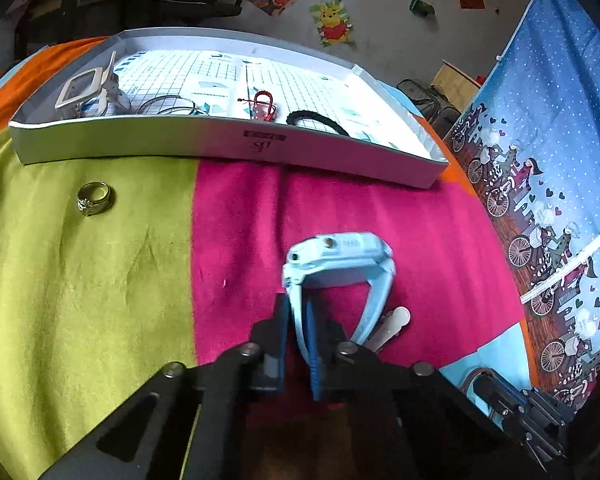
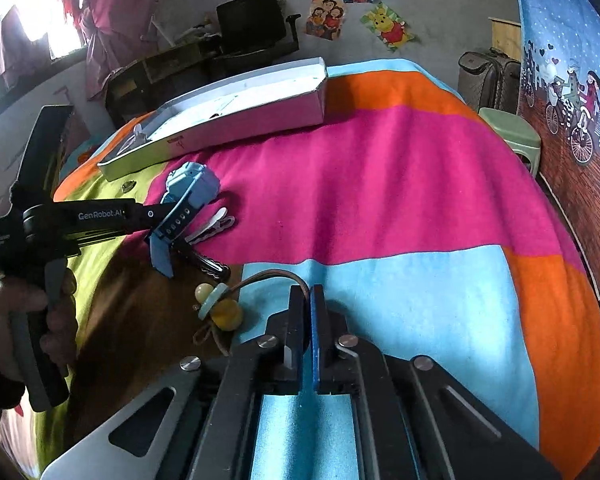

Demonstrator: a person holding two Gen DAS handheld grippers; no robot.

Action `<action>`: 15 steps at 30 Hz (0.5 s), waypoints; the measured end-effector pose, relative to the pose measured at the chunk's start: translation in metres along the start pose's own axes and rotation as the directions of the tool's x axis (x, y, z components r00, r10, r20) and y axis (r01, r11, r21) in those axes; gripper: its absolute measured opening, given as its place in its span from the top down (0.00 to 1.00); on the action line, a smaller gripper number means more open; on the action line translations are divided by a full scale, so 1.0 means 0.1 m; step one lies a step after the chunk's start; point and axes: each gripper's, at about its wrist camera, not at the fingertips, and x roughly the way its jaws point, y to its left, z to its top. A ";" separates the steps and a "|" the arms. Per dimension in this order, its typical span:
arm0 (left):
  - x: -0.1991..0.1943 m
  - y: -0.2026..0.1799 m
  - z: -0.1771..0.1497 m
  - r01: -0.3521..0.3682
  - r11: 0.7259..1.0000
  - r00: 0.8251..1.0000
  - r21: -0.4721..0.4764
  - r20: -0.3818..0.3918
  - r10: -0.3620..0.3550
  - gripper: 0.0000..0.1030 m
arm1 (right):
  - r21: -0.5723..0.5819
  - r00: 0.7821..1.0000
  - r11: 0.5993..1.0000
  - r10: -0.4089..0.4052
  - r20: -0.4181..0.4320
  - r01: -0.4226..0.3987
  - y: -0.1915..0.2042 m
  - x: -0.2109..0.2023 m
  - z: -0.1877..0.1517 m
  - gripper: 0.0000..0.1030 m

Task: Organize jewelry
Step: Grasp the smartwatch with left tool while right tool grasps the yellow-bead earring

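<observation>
My left gripper (image 1: 299, 312) is shut on the strap of a light blue watch (image 1: 340, 258) and holds it just above the pink stripe of the blanket; the watch also shows in the right wrist view (image 2: 192, 184). A white tray (image 1: 228, 146) ahead holds a white watch (image 1: 80, 90), thin bangles (image 1: 168, 106), a red cord bracelet (image 1: 262, 106) and a black braided band (image 1: 316, 122). A gold ring (image 1: 94, 198) lies on the green stripe. My right gripper (image 2: 309, 294) is shut and empty over the light blue stripe.
A white hair clip (image 2: 214, 226), a black-handled piece (image 2: 206, 262) and a necklace with yellow and pale beads (image 2: 216, 306) lie on the blanket near the left gripper. A blue patterned curtain (image 1: 540, 160) hangs on the right. A green stool (image 2: 510, 130) stands beyond the bed.
</observation>
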 end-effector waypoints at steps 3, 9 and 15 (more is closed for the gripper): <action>-0.07 -0.04 -0.01 -0.012 1.000 1.000 0.022 0.003 0.012 0.95 | -0.002 0.999 1.000 0.004 0.032 -0.004 0.01 -0.06 0.01 0.98; -0.29 -0.08 -0.09 -0.005 0.999 1.000 0.048 0.000 0.005 0.95 | -0.011 0.995 1.000 0.007 0.097 -0.006 0.05 -0.20 0.06 0.98; -0.54 -0.09 -0.12 0.000 0.998 1.000 0.055 -0.004 0.000 0.95 | -0.037 0.988 0.999 0.009 0.156 -0.003 0.14 -0.38 0.14 0.98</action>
